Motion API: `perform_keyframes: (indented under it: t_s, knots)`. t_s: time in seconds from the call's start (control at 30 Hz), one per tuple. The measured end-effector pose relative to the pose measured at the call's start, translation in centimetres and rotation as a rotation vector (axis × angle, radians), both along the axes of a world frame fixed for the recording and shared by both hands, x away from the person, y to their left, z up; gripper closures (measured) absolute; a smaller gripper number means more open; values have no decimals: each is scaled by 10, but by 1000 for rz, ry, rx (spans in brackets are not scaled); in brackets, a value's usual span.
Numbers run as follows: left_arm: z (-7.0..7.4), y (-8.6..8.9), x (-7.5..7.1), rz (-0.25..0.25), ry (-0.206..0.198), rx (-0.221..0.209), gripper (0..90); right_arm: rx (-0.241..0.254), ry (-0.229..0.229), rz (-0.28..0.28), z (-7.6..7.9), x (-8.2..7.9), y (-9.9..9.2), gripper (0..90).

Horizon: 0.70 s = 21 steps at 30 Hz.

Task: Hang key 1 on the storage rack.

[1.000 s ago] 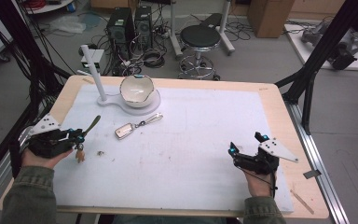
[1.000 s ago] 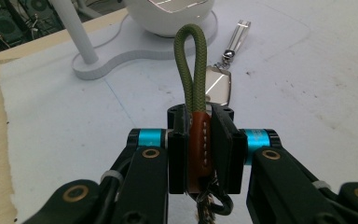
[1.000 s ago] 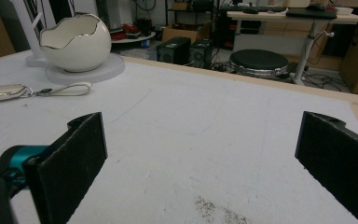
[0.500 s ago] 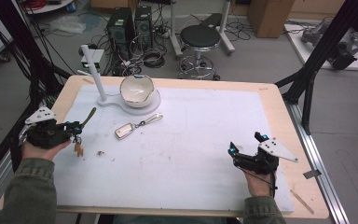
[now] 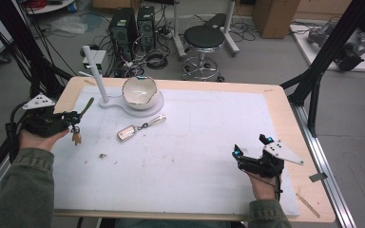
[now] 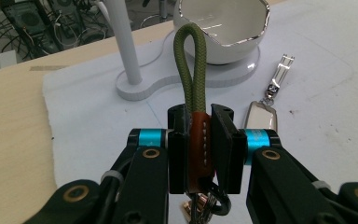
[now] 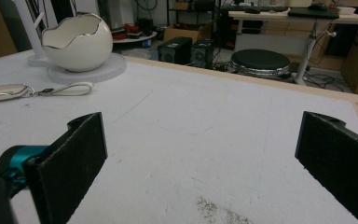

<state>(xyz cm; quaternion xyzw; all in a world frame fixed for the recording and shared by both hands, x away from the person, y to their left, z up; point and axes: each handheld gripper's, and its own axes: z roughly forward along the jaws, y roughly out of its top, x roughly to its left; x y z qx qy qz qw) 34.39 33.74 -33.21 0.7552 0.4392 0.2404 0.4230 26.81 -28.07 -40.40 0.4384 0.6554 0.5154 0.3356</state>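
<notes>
Left tongs (image 6: 198, 149): you have them clamped on the strap (image 6: 193, 70), charm hanging clear of the tabletop (image 5: 209, 142), left of the stand (image 5: 102, 78) | Done: pickup; left, likely: hang it or bowl (image 5: 140, 92) it | Key fob (image 5: 129, 132): untouched | Right tongs (image 7: 200, 154): wide open, empty.

The keyring's (image 6: 200, 207) lower end was cut off by the frame's bottom edge; its small charm (image 5: 77, 138) was too small to identify.
</notes>
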Motion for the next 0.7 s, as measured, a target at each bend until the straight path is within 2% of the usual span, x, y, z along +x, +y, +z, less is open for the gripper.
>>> perform_keyframes:
  t_s: [0.1, 0.17, 0.27, 0.37, 0.43, 0.57, 0.7]
  knots:
    - [6, 5, 7, 3, 7, -10, 770, -2, -4, -2, 0, 0, -1, 9]
    - [12, 9, 14, 3, 19, -42, 770, -3, -3, -2, 0, -1, -1, 9]
    - [18, 11, 24, -2, 47, -8, 770, 1, -3, -4, 0, -1, -1, 9]
    - [21, 13, 29, 3, 56, -13, 771, -2, -4, -5, 0, -2, -2, 9]
    - [25, 15, 36, 20, 61, 3, 771, -4, -3, -3, 0, -2, -2, 9]
    - [27, 20, 45, 39, 68, -4, 771, -5, -4, -5, 0, -3, -2, 9]
    - [28, 28, 55, 70, 83, 10, 771, -1, -3, -8, 0, -4, -3, 9]
